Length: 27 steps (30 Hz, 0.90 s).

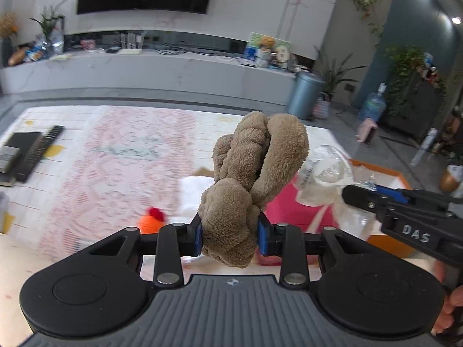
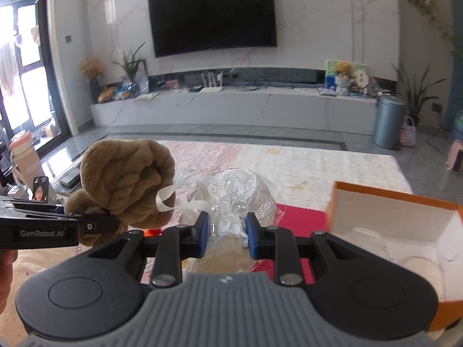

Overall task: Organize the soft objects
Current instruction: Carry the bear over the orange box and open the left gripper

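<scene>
A brown plush knotted toy [image 1: 254, 156] stands up from my left gripper [image 1: 230, 232], whose blue pads are shut on its lower lobe. The right wrist view shows the same plush toy [image 2: 130, 173] at the left, held by the left gripper [image 2: 97, 225]. My right gripper [image 2: 225, 231] is shut on a crumpled clear plastic bag [image 2: 237, 190] with white handles. That bag [image 1: 321, 173] also shows in the left wrist view, hanging at the right gripper [image 1: 354, 193], just right of the plush.
An open orange box [image 2: 390, 231] with a white inside sits at the right on a pink mat [image 2: 298, 217]. An orange and red soft toy [image 1: 152, 219] and a white cloth [image 1: 191, 190] lie below. Remotes [image 1: 40, 153] rest at the left on the patterned rug.
</scene>
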Available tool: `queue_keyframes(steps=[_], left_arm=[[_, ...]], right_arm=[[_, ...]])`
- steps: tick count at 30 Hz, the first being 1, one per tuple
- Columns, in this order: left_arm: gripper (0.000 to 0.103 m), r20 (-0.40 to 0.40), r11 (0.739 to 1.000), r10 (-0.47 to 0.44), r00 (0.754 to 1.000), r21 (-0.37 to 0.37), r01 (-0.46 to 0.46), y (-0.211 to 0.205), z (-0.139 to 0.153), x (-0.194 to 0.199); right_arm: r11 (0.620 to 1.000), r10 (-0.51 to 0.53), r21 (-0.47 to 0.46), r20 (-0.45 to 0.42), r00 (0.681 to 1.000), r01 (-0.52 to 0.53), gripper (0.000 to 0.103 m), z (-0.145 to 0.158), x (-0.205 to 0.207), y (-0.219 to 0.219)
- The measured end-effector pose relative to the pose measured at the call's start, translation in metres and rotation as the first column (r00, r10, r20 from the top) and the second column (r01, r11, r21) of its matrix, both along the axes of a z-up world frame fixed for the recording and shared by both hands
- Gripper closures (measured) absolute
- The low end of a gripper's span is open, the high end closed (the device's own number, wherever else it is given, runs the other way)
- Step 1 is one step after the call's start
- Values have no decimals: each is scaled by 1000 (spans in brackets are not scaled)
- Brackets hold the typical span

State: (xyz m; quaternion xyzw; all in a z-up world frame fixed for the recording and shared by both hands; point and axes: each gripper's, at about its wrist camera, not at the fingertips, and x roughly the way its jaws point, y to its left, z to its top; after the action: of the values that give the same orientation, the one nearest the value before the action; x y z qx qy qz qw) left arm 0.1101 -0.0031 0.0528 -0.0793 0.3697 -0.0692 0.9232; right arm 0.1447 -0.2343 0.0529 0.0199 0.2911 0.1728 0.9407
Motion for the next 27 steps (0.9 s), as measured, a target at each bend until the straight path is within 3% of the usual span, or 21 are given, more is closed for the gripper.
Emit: queue_keyframes(steps=[4, 15, 27], left_arm=[[64, -11, 996, -68, 998, -56, 67, -27, 3, 7], [64, -26, 965, -243, 970, -109, 239, -111, 6, 50], [64, -181, 947, -314, 932, -132, 293, -177, -31, 120]], right_arm=[[999, -47, -2, 15, 999, 47, 77, 5, -5, -27], [976, -178, -123, 38, 983, 182, 77, 5, 5, -92], [943, -261, -220, -29, 965, 249, 77, -27, 58, -142]])
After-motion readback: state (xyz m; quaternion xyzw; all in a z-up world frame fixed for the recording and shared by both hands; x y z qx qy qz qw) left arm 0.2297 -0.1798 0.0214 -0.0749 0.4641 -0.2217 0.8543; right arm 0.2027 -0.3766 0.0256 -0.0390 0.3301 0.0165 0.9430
